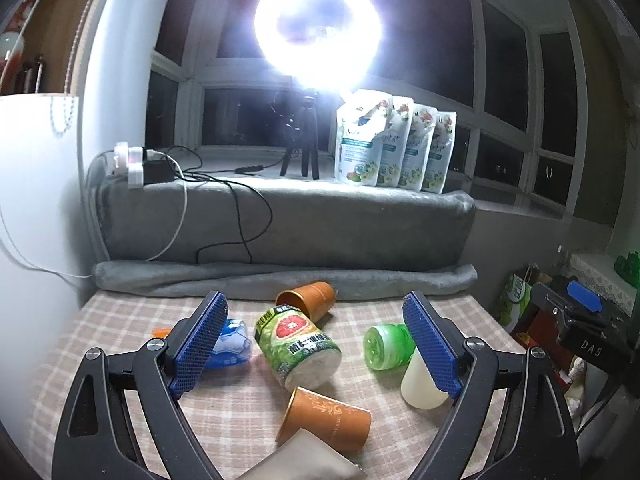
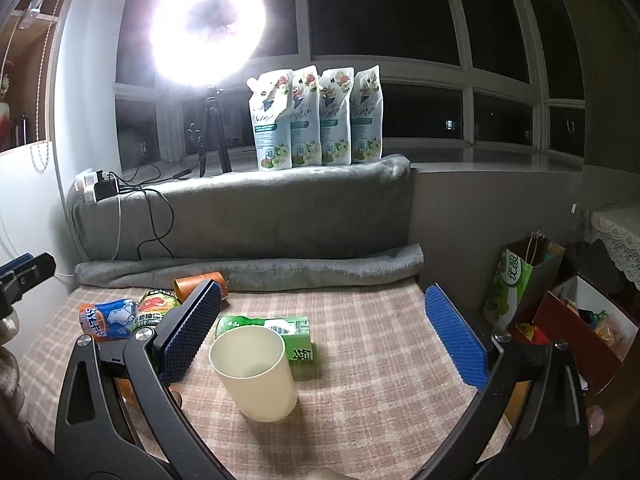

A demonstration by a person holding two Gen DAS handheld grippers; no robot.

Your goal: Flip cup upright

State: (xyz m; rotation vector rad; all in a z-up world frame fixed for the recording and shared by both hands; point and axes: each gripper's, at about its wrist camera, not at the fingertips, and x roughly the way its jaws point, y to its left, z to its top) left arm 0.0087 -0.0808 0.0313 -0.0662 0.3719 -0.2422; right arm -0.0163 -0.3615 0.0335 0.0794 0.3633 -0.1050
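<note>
The cream cup [image 2: 256,372] stood upright, mouth up, at lower centre on the checked desk [image 2: 380,328], between the spread jaws of my empty right tool [image 2: 320,336]. My left tool [image 1: 316,344] also hung open; the flip looked complete.

A checked tabletop [image 2: 360,320] carries an upright cream cup [image 2: 256,372], a green bottle [image 2: 276,330], two toppled orange cups [image 1: 324,420] and a grapefruit jar [image 1: 298,346].
</note>
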